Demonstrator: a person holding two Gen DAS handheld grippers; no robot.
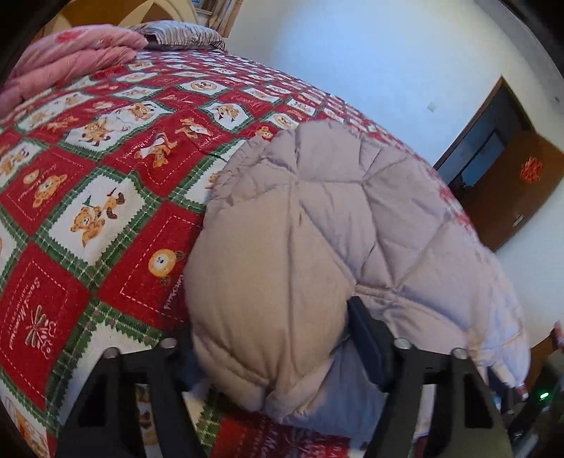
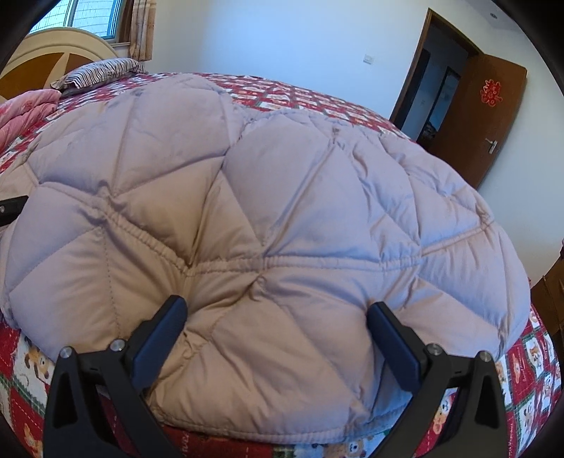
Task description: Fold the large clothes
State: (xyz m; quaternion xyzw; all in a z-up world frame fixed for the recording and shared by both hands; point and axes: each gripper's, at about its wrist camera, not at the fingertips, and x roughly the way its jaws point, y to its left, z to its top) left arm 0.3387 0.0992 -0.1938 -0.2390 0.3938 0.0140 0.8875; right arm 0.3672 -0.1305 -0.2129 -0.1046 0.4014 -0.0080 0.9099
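Left wrist view: your left gripper (image 1: 271,338) pinches coat (image 1: 317,225) edge on bed (image 1: 88,197) | right gripper (image 2: 276,331) spread, straddling coat hem | step: gripping to fold | next: close right, lift together.

Left gripper (image 1: 278,338): left finger hidden behind jacket (image 1: 317,225) fold. Jacket's edge at 5 o'clock blurred.

Walls (image 2: 282,35): white, plain | Door (image 2: 483,116): brown wood, open, red ornament | Window (image 2: 91,17): curtained, daylight | Bed: curved headboard (image 2: 53,53), red patchwork bedspread (image 1: 105,176), striped pillow (image 2: 102,72)
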